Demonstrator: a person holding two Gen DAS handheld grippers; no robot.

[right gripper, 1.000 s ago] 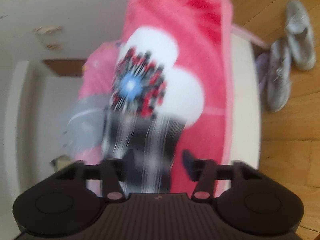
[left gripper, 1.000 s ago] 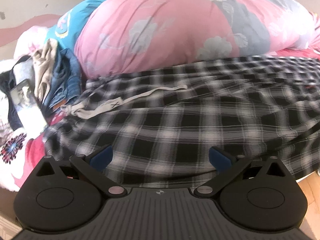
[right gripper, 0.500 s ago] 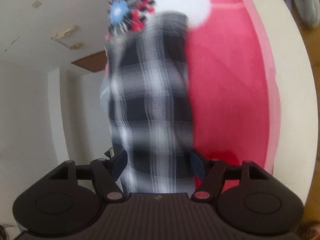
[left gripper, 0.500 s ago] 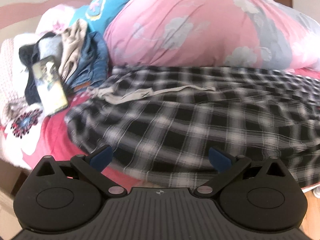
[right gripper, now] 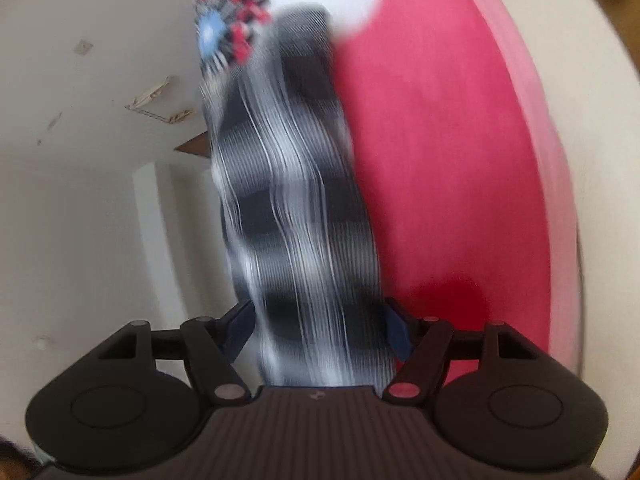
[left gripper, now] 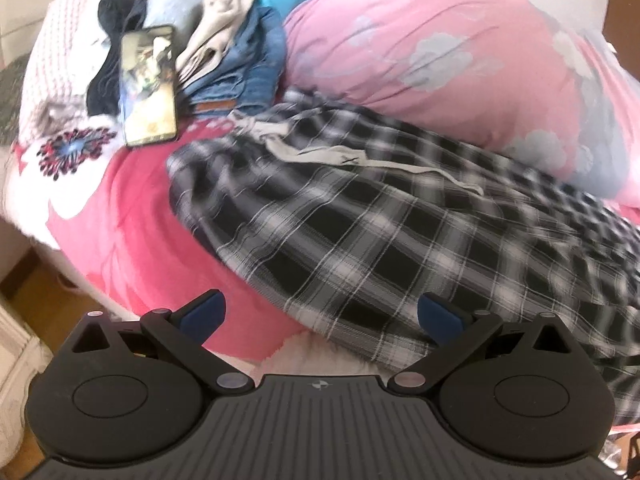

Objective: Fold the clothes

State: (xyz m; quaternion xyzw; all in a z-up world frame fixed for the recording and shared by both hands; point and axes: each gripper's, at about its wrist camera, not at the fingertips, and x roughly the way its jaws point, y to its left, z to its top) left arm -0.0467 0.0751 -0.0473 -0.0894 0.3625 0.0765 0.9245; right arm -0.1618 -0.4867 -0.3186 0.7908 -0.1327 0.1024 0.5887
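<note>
A black-and-white plaid garment (left gripper: 360,240) with a pale drawstring (left gripper: 352,160) lies spread across the bed in the left wrist view. My left gripper (left gripper: 320,312) hovers open over its near hem at the bed's edge, with nothing between its fingers. In the blurred right wrist view, my right gripper (right gripper: 318,324) is shut on a bunched length of the plaid garment (right gripper: 288,180), which stretches away from the fingers over the pink-red sheet (right gripper: 440,160).
A phone (left gripper: 148,84) rests on a pile of jeans and other clothes (left gripper: 248,68) at the back left. A big pink floral duvet (left gripper: 440,52) bulges behind the garment. The pink-red sheet (left gripper: 132,220) covers the bed; wooden floor (left gripper: 52,300) lies below left.
The left gripper has pulled back and swung left, staying open, so more sheet and the bed's edge show. The right gripper has closed on the plaid fabric and drawn it taut.
</note>
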